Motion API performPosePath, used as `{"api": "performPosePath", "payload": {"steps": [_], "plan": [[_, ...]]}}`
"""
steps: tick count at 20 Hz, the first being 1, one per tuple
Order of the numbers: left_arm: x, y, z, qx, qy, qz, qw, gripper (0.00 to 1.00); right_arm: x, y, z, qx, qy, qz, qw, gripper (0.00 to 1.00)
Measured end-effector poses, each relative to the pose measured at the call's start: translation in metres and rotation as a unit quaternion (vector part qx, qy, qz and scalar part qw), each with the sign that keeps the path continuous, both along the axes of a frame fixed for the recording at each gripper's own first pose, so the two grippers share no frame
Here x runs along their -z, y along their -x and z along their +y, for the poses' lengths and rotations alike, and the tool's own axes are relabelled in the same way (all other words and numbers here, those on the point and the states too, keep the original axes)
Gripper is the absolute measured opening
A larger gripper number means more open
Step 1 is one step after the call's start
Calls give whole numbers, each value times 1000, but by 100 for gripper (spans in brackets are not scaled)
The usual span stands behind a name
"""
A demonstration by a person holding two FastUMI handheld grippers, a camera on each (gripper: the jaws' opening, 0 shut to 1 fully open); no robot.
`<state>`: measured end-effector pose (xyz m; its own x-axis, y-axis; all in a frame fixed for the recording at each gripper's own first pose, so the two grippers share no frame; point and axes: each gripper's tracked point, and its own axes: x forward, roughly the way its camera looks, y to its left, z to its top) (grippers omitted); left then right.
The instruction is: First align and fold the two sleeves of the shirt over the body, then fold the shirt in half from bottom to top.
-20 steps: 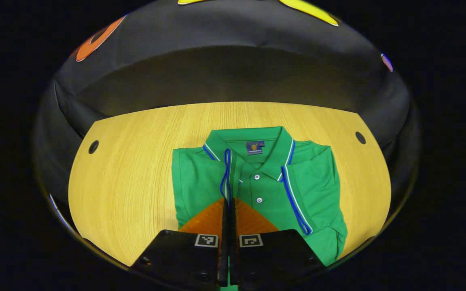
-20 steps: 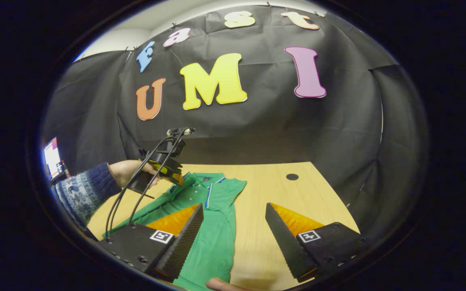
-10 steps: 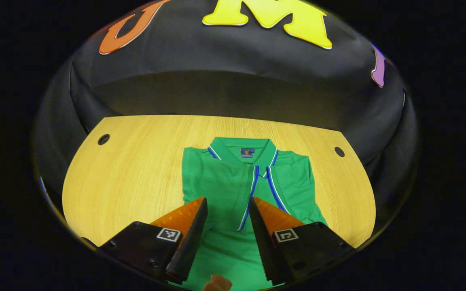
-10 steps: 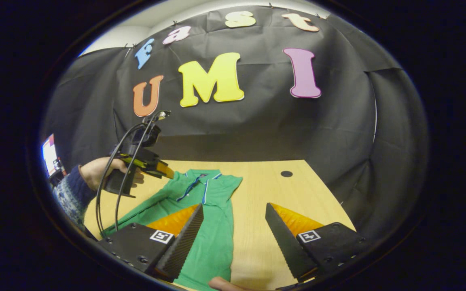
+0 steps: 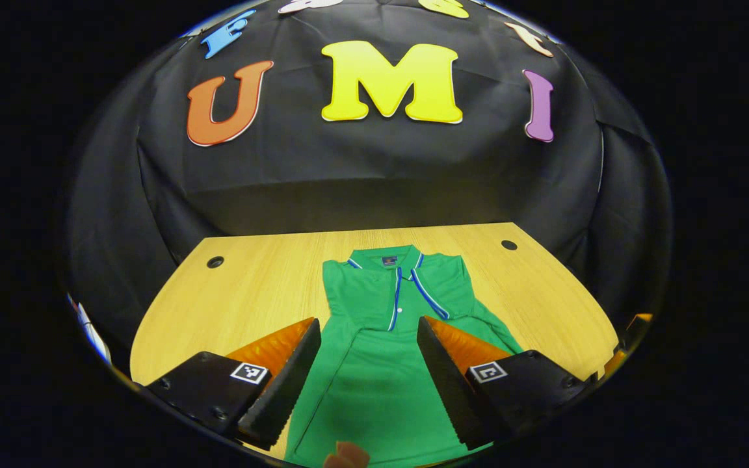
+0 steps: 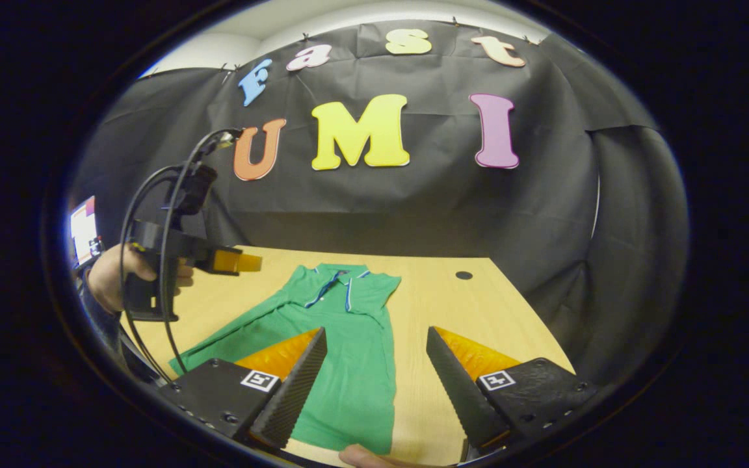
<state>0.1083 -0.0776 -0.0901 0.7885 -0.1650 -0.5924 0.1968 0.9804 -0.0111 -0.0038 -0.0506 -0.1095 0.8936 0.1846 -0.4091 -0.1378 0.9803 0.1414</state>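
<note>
Shirt is lying flat on table, sleeves folded in | left gripper is hovering above it, released | right gripper is hovering released over its right edge.

a pale wooden table stands against a black cloth wall under a white ceiling.

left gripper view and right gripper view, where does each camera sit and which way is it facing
Left gripper view: rides on the left gripper, above the near table edge, facing the shirt and back wall; its own open fingers show.
Right gripper view: rides on the right gripper, facing along the table; its own open fingers, plus the hand holding the left gripper.
Shared: the shirt, the table, the wall.
</note>
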Motion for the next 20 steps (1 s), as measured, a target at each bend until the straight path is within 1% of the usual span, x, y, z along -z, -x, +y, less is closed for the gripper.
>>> {"api": "performPosePath", "payload": {"steps": [2,4,5,7,9,10,11,12,13,14,15,16,17,18,19,20], "plan": [[7,36,17,3,-30,7,1000,97,0,18,5,-5,-1,4,1000,95],[11,66,33,-4,-47,9,999,97,-2,32,3,-2,6,0,1000,96],[11,79,41,-12,-50,10,999,97,-3,37,3,-2,13,-4,1000,95],[13,106,48,-17,-39,13,999,97,1,46,6,-4,29,-5,1000,95],[22,130,58,-21,-35,21,999,97,11,51,14,-11,30,10,999,96],[30,141,65,-24,-37,28,999,97,18,54,17,-15,22,24,999,92],[41,149,68,-20,-39,41,998,97,25,54,20,-19,15,39,999,96],[56,160,73,-18,-47,66,997,97,35,52,21,-21,10,59,998,95],[73,170,80,-19,-49,96,994,100,45,51,20,-20,5,79,997,95],[88,175,83,-18,-45,126,991,98,56,50,18,-19,3,102,995,96],[102,183,87,-20,-39,155,987,98,66,50,16,-22,-3,122,992,97],[113,191,91,-24,-33,185,982,98,77,50,9,-19,1,139,990,95],[123,198,94,-22,-31,208,977,98,87,48,-2,-10,7,155,988,96],[127,203,99,-24,-32,223,974,100,99,48,-11,1,14,174,985,96],[130,204,104,-30,-34,232,972,98,111,51,-18,11,21,195,980,95],[133,203,105,-34,-31,242,969,98,122,54,-23,17,28,219,975,96]]}}
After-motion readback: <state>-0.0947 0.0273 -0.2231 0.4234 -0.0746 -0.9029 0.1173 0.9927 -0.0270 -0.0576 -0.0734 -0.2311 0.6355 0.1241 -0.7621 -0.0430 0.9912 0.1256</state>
